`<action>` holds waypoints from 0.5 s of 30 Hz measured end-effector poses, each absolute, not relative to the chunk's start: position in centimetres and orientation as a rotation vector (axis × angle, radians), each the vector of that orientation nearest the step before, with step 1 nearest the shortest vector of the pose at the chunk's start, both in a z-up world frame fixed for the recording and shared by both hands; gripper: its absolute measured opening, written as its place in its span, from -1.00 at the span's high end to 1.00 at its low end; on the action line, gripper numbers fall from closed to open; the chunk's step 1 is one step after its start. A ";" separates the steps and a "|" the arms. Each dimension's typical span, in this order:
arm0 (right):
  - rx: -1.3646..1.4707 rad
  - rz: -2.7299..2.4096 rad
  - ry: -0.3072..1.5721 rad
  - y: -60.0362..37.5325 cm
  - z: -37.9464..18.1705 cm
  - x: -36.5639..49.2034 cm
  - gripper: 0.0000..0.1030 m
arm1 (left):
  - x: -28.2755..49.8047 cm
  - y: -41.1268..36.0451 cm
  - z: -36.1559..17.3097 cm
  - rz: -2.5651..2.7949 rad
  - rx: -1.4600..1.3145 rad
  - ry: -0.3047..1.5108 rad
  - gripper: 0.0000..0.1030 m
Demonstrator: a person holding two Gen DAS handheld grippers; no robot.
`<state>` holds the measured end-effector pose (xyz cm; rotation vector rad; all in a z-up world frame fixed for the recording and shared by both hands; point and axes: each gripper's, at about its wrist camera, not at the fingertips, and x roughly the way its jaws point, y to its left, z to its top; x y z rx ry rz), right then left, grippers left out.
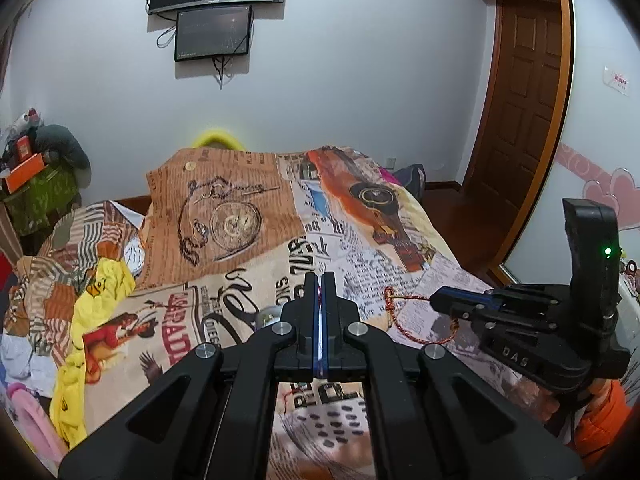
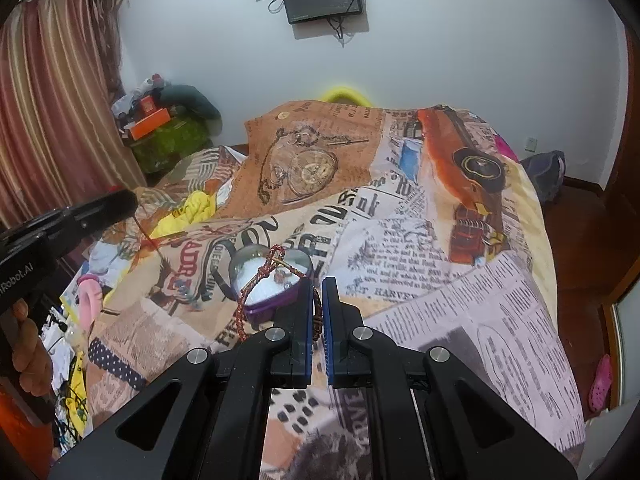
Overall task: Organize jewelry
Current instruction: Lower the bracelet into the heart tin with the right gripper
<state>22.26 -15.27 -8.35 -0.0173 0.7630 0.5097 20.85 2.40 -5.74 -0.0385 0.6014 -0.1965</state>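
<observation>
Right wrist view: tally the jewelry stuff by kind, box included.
bracelet: 1, in right gripper
string: 1, thin and red, in left gripper
box: 1, purple heart shape, clear lid
Total: 3

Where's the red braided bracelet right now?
The red braided bracelet hangs from the right gripper above the heart-shaped purple box on the bedspread, seen centre in the right wrist view.
</observation>
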 end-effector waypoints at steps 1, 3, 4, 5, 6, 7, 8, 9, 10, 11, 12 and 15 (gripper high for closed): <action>-0.020 0.512 0.762 -15.1 -8.3 22.5 0.92 | 21.1 2.5 -5.7 -0.196 -0.038 0.598 1.00; -0.027 0.515 0.757 -14.7 -8.2 22.9 0.92 | 21.5 2.7 -5.7 -0.196 -0.041 0.595 1.00; -0.031 0.517 0.754 -14.5 -8.2 23.1 0.92 | 21.7 2.8 -5.8 -0.197 -0.045 0.593 1.00; -0.033 0.519 0.751 -14.4 -8.1 23.3 0.92 | 22.0 2.8 -5.8 -0.197 -0.048 0.592 1.00; -0.034 0.520 0.749 -14.3 -8.1 23.4 0.92 | 22.2 2.8 -5.9 -0.197 -0.050 0.591 1.00; -0.035 0.523 0.747 -14.1 -8.1 23.6 0.92 | 22.6 2.9 -6.0 -0.196 -0.053 0.591 1.00; -0.035 0.524 0.745 -14.0 -8.0 23.8 0.92 | 22.9 2.9 -6.1 -0.195 -0.056 0.590 1.00; -0.035 0.525 0.744 -13.8 -8.1 24.0 0.92 | 23.2 3.0 -6.2 -0.197 -0.059 0.590 1.00; -0.034 0.528 0.744 -13.7 -8.1 24.2 0.92 | 23.6 3.1 -6.3 -0.200 -0.064 0.592 1.00; -0.033 0.530 0.743 -13.5 -8.2 24.4 0.92 | 23.9 3.1 -6.4 -0.202 -0.066 0.593 1.00; -0.032 0.532 0.743 -13.4 -8.2 24.6 0.92 | 24.3 3.0 -6.5 -0.203 -0.065 0.594 1.00; -0.030 0.539 0.746 -13.0 -8.5 25.2 0.92 | 25.3 2.9 -7.0 -0.205 -0.059 0.601 1.00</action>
